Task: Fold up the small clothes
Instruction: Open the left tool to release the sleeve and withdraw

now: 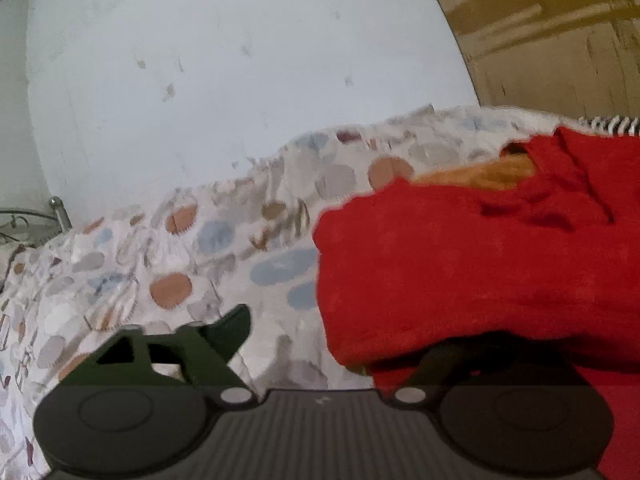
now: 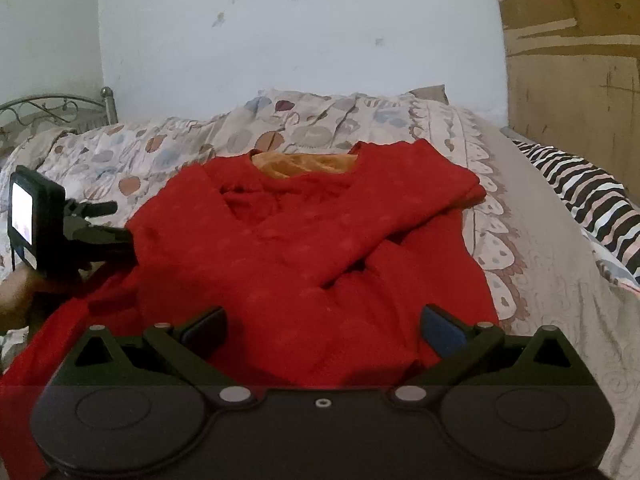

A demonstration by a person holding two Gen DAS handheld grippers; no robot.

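Observation:
A red garment [image 2: 304, 240] with an orange lining at its neck [image 2: 304, 162] lies flat on the bed, both sleeves crossed over its chest. In the right wrist view my left gripper [image 2: 108, 224] sits at the garment's left edge, held by a hand [image 2: 16, 296]. The left wrist view shows that gripper [image 1: 340, 332] with its jaws wide apart. One finger [image 1: 234, 326] rests bare over the sheet, while the other is hidden under the red cloth's edge [image 1: 460, 264]. My right gripper [image 2: 322, 320] hovers open over the garment's near hem, its pads apart.
A floral bedsheet [image 1: 180, 264] covers the bed. A black-and-white striped pillow [image 2: 580, 196] lies at the right. A metal bed frame [image 2: 52, 108] stands at the far left, a pale wall behind, and a brown board [image 2: 572, 60] at the right.

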